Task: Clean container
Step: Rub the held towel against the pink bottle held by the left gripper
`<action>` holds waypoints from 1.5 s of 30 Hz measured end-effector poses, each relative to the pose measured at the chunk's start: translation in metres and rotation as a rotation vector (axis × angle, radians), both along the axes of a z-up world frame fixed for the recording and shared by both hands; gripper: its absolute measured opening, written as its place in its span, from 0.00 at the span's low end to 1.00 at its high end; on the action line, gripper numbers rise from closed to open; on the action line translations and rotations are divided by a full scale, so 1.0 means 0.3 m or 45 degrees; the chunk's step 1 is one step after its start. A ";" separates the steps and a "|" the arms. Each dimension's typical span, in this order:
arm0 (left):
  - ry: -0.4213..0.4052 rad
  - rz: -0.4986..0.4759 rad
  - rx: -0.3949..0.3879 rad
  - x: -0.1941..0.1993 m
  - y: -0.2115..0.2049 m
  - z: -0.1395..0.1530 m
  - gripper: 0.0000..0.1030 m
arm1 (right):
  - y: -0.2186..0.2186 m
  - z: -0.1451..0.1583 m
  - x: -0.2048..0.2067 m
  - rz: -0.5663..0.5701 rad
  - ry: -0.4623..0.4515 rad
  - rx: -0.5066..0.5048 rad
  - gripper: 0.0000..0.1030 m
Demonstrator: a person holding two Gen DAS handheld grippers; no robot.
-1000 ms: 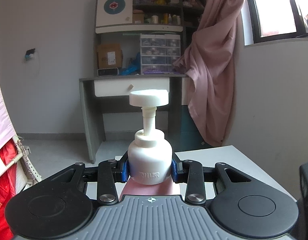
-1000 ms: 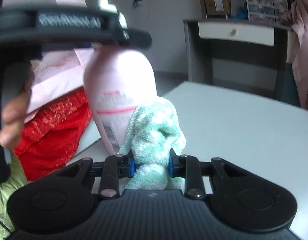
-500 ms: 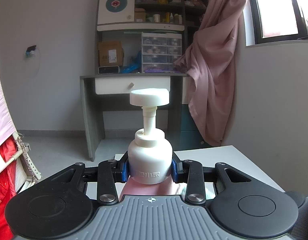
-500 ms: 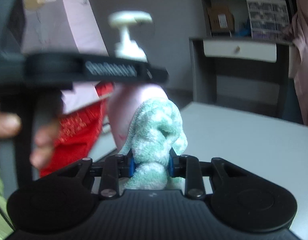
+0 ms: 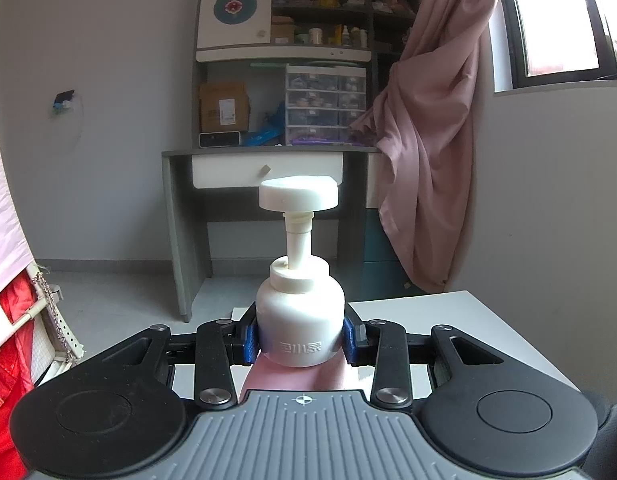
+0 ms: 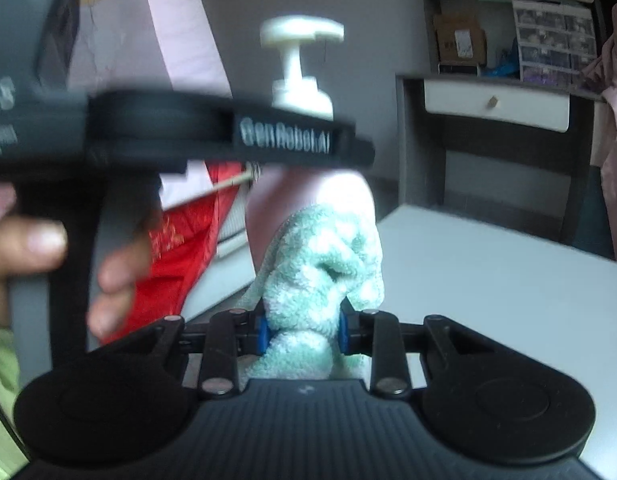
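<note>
The left tongs (image 5: 300, 338) point level across the tabletop (image 5: 448, 328), clenched on the white collar of the upright pump bottle (image 5: 299, 320), whose pink body sits at 6 o'clock beneath them. A hand (image 6: 48, 256) at 9 o'clock in the right wrist view grips their handle. The right tongs (image 6: 302, 334) squeeze a bunched mint-green cloth (image 6: 324, 264), pressed against the bottle's lower side.

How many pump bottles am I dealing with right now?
1: the pink pump bottle with white cap, clamped in the left gripper, against the mint-green terry cloth in the right gripper.
</note>
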State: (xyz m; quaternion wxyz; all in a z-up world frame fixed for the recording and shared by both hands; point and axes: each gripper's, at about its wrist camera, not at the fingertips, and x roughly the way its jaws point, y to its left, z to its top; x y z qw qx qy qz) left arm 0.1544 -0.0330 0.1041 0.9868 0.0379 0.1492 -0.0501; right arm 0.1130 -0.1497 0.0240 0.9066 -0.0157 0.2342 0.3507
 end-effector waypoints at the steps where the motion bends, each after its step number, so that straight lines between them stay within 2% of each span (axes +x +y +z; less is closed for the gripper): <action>1: 0.000 0.000 0.001 -0.001 -0.001 0.000 0.38 | 0.004 -0.015 0.008 -0.001 0.027 -0.017 0.29; 5: 0.004 -0.001 -0.003 -0.001 -0.012 0.000 0.38 | 0.015 -0.071 0.047 -0.019 0.128 -0.059 0.29; 9: 0.001 0.001 -0.002 -0.011 -0.020 -0.018 0.38 | 0.012 -0.074 0.049 -0.024 0.134 -0.055 0.30; 21: 0.002 -0.003 0.002 -0.034 -0.010 -0.025 0.38 | -0.006 0.064 -0.071 0.030 -0.084 0.072 0.29; 25: 0.002 -0.001 0.003 -0.035 -0.024 -0.026 0.39 | -0.013 0.077 -0.078 0.030 -0.105 0.091 0.29; 28: 0.001 0.004 0.000 -0.029 -0.043 -0.026 0.39 | -0.016 0.062 -0.060 0.039 -0.078 0.078 0.29; 39: 0.002 0.002 0.002 -0.030 -0.060 -0.034 0.39 | 0.016 -0.062 0.047 0.030 0.139 -0.057 0.30; 45: 0.002 -0.004 -0.002 -0.046 -0.038 -0.042 0.39 | 0.003 -0.043 0.037 0.030 0.119 -0.035 0.30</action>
